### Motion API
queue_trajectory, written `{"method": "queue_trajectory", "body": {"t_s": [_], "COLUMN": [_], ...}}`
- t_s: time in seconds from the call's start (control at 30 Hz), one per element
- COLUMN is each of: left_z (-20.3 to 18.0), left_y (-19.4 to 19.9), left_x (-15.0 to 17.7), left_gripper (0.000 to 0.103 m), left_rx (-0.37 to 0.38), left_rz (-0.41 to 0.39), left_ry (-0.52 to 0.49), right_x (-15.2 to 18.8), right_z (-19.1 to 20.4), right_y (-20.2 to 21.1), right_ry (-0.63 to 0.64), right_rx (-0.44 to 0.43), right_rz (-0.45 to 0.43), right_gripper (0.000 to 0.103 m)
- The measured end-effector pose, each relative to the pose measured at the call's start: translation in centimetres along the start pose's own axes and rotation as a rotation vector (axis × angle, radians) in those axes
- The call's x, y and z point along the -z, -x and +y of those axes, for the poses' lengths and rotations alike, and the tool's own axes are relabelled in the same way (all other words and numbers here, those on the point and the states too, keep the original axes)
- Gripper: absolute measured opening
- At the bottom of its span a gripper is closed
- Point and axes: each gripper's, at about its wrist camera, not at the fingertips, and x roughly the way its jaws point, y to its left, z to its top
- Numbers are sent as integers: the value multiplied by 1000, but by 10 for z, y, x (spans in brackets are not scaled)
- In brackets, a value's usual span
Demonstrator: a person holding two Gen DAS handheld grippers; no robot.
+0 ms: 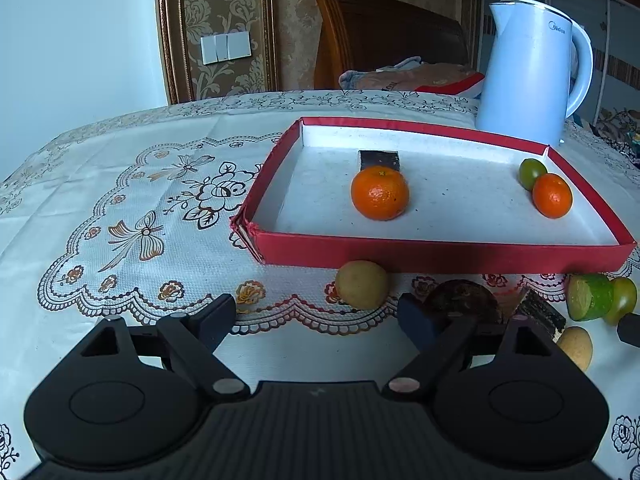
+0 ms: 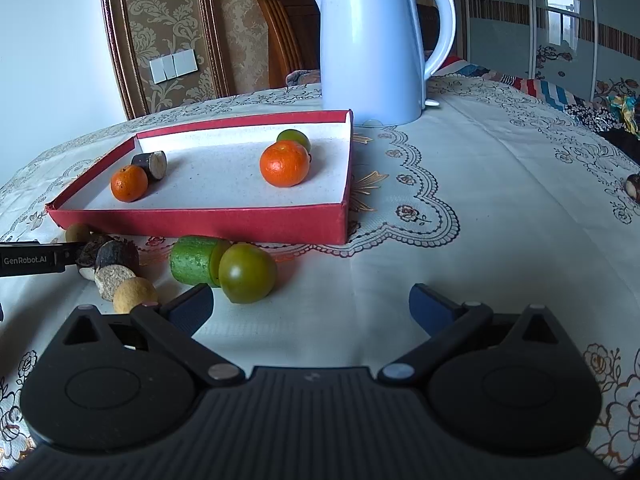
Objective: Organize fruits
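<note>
A red tray [image 1: 440, 250] [image 2: 200, 222] holds two oranges [image 1: 380, 193] [image 1: 552, 195], a small green fruit [image 1: 532, 172] and a dark cut piece [image 2: 151, 165]. In front of the tray lie a tan round fruit [image 1: 361, 284], a dark brown piece [image 1: 464, 298], a green cut piece [image 2: 193, 260], a green-yellow round fruit [image 2: 247, 273] and another tan ball [image 2: 134, 295]. My left gripper [image 1: 320, 316] is open and empty just before the tan fruit. My right gripper [image 2: 312, 306] is open and empty, right of the green-yellow fruit.
A light blue electric kettle [image 2: 372, 44] stands behind the tray's right corner. The table carries a white patterned cloth [image 1: 132, 208]. A small dark piece [image 2: 633, 186] lies at the far right. A wooden chair [image 1: 380, 32] stands behind the table.
</note>
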Motion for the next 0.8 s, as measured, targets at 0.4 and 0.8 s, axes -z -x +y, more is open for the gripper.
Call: {"method": "queue_trajectory", "body": {"t_s": [0.4, 0.8], "left_z": [0, 0], "left_y": [0, 0], "left_x": [1, 0], "left_gripper": [88, 88], "left_rx": [4, 5], "left_rz": [1, 2], "left_ry": [-4, -2], "right_x": [-5, -10], "right_z": [6, 24], "right_y": [-6, -14], "right_ry": [17, 148], "right_rx": [37, 40], "right_rz": [10, 17], "right_gripper": [103, 96]}}
